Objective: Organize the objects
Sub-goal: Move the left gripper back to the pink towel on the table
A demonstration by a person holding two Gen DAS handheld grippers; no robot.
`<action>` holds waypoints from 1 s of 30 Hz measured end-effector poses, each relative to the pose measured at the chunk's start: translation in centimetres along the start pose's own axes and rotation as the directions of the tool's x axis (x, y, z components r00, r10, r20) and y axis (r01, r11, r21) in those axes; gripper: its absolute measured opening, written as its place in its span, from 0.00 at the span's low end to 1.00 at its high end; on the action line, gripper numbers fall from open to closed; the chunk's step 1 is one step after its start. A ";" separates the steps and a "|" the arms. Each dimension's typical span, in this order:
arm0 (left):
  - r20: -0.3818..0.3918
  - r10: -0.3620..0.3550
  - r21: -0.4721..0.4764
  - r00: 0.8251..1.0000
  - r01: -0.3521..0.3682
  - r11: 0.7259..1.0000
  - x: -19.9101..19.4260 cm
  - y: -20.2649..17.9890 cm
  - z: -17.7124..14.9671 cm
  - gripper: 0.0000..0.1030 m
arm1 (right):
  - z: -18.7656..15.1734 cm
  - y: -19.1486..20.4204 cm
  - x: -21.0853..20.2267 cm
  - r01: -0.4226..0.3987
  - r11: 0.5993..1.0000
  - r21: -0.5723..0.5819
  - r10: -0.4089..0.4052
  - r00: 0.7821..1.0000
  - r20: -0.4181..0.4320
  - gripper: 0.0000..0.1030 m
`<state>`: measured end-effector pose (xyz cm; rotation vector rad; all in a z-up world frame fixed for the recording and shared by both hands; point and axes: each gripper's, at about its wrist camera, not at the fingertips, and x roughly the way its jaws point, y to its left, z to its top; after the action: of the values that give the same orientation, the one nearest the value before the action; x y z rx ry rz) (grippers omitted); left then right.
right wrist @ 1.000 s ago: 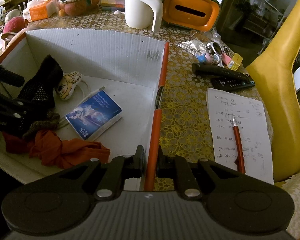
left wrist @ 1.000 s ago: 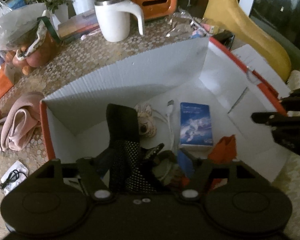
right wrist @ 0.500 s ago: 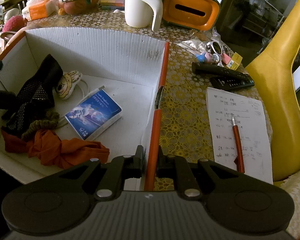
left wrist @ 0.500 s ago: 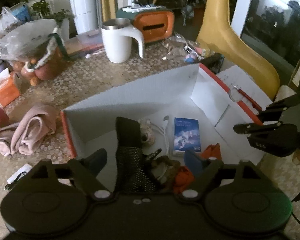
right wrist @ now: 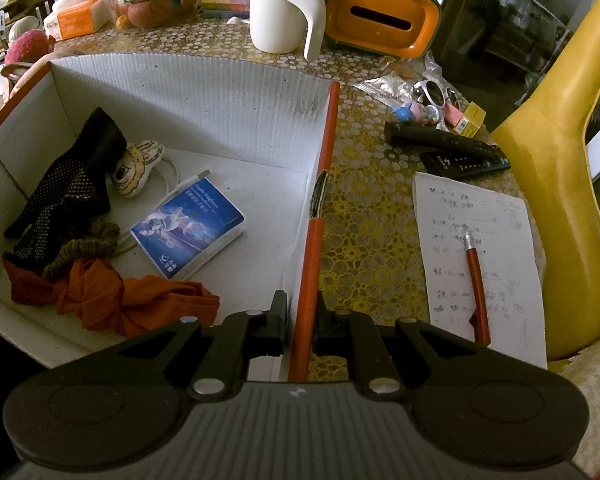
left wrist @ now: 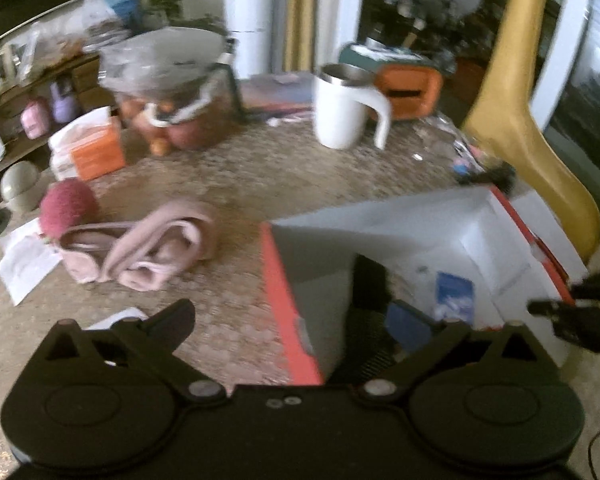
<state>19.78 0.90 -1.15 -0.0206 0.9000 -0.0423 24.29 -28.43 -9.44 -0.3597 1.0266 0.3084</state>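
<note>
A white cardboard box [right wrist: 204, 92] with orange rims holds a black dotted glove [right wrist: 68, 188], an orange cloth [right wrist: 132, 300], a blue tissue pack [right wrist: 188, 228], a small tiger charm [right wrist: 134, 168] and a brown scrunchie [right wrist: 88, 246]. My right gripper [right wrist: 301, 312] is shut on the box's right orange rim [right wrist: 318, 232]. In the blurred left wrist view my left gripper [left wrist: 296, 320] hovers over the box's left wall [left wrist: 284, 300], jaws wide and still opening, nothing pressed between them. The glove [left wrist: 370, 292] lies below it inside the box [left wrist: 380, 216].
Left of the box lie a pink folded cloth [left wrist: 156, 244] and a magenta fuzzy ball [left wrist: 68, 208]. Behind stand a white mug [right wrist: 284, 12], an orange tissue holder [right wrist: 380, 12] and a fruit bag [left wrist: 172, 92]. Right: remotes [right wrist: 452, 148], paper with pen [right wrist: 476, 276], yellow chair [right wrist: 560, 160].
My left gripper rose and drew back leftward out of the box while its jaws widened; the black glove stays lying in the box. The right gripper kept still on the rim.
</note>
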 end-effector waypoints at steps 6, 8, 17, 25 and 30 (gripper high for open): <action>0.038 0.075 -0.035 0.996 -0.073 0.997 -0.1 3.6 1.6 0.99 | 0.1 0.0 0.0 -0.006 1.000 0.002 0.006 1.000 -0.003 0.11; 0.043 0.107 -0.035 0.993 -0.105 0.994 0.3 4.6 2.1 0.99 | 0.1 0.1 0.0 -0.007 1.000 -0.001 0.007 1.000 -0.004 0.11; 0.070 0.162 0.037 0.984 -0.165 0.986 3.8 8.6 3.4 0.99 | 0.1 -0.1 0.0 -0.024 1.000 0.004 0.024 1.000 -0.016 0.11; 0.042 0.117 0.107 0.992 -0.121 0.987 7.6 9.2 2.4 0.99 | 0.2 0.1 0.1 -0.015 1.000 -0.019 0.015 1.000 -0.024 0.11; 0.024 0.132 0.203 0.991 -0.134 0.970 10.0 8.6 1.7 0.99 | 0.2 0.1 0.1 -0.020 1.000 -0.021 0.020 0.999 -0.029 0.11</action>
<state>27.58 9.09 -8.19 0.2307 0.8816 -0.0092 24.50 -28.27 -9.44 -0.3742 1.0568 0.3330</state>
